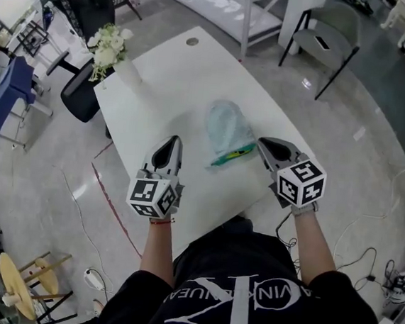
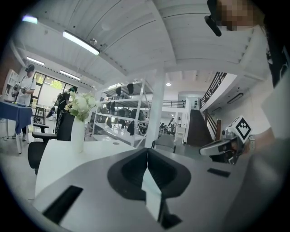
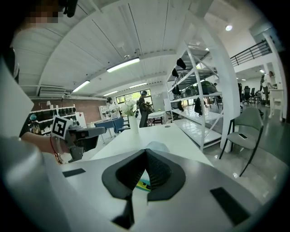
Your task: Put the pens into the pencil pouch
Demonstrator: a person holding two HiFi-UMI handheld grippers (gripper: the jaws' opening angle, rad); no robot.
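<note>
Now both claws are shut tight and empty: the left gripper [image 1: 171, 143] low centre-left, the right gripper [image 1: 263, 143] centre-right. Between them one clear pencil pouch [image 1: 227, 123] lies on the white table [image 1: 169, 69], pens [image 1: 233, 154] poking from its near end, number unclear; one flower vase [image 1: 113, 51] upper left

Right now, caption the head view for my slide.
Left gripper and right gripper, both shut, flank the pouch and pens on the table.
</note>
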